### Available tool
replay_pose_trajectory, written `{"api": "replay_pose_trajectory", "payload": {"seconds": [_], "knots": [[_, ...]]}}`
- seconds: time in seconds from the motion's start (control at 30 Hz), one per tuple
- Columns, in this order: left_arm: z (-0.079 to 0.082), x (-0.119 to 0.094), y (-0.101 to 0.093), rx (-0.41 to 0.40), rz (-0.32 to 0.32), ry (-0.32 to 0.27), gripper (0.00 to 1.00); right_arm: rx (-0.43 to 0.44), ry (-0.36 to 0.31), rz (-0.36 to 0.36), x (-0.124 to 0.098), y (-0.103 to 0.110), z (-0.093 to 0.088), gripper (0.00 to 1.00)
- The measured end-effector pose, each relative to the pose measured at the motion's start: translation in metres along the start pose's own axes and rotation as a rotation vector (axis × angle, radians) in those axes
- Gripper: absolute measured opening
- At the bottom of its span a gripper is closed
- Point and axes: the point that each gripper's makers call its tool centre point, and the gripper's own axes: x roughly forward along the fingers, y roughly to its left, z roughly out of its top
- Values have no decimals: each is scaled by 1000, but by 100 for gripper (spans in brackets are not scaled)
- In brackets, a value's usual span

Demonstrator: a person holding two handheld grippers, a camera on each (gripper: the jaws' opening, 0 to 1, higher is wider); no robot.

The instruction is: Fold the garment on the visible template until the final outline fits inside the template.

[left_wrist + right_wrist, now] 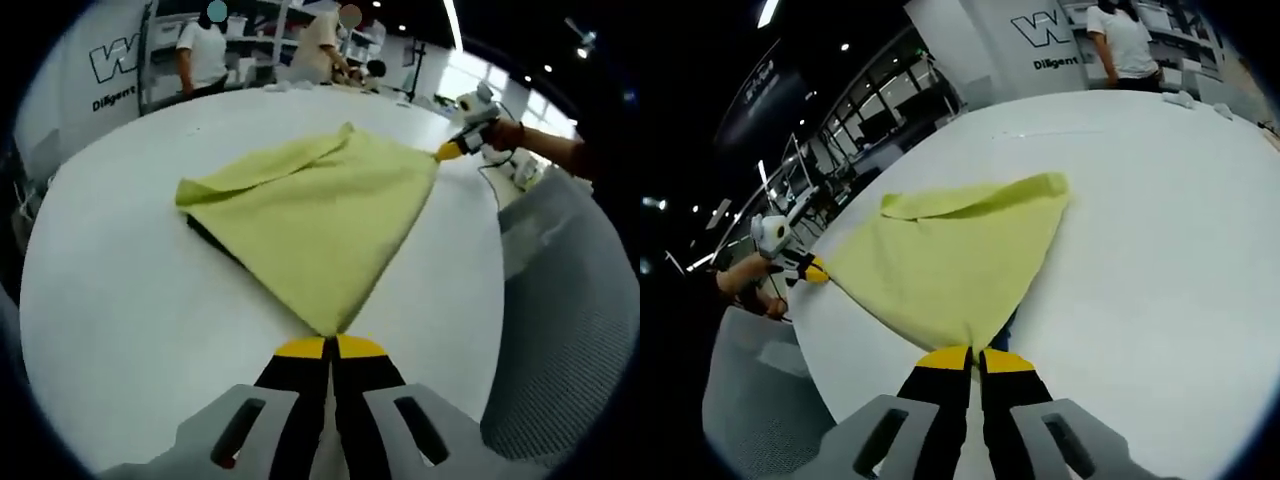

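white round table (120, 300) under us — both grippers, left (330, 347) and right (975, 358), pinch corners of the yellow cloth garment (320, 210); uneven pulling could slip a corner.

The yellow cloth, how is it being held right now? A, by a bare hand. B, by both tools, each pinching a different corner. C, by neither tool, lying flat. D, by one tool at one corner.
B: the left tool and the right tool are each shut on a separate corner of the cloth, stretching it over the table.
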Motion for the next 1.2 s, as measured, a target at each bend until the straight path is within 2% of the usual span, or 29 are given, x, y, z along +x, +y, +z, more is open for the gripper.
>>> {"api": "replay_pose_trajectory", "payload": {"seconds": [0.13, 0.33, 0.47, 0.6, 0.7, 0.73, 0.87, 1.0, 1.1, 1.2], "knots": [[6, -5, 4, 94, 16, 9, 1, -4, -3, 2, -2, 1, 1, 0], [7, -8, 4, 134, 18, 29, 1, -4, 9, 7, -1, 1, -3, 0], [5, -7, 0, 136, 4, 39, 1, 0, 3, 3, 0, 1, -3, 0], [8, -9, -2, 80, 3, 26, 1, 15, -21, 21, -2, 1, 1, 0], [13, -12, 1, 58, 25, 2, 14, 24, -59, 7, -5, -3, 8, 3], [14, -14, 2, 44, 26, -4, 20, 29, -74, 7, -6, -3, 11, 6], [19, -20, 7, 21, 50, -32, 32, 45, -113, 10, -11, -4, 22, 24], [31, -26, 20, -18, 93, -94, 40, 7, -148, -22, -13, -10, 33, 33], [34, -25, 25, 8, 121, -100, 50, -3, -178, -24, -13, -11, 43, 44], [41, -25, 34, -20, 148, -122, 60, -33, -188, -41, -10, -15, 51, 53]]}}
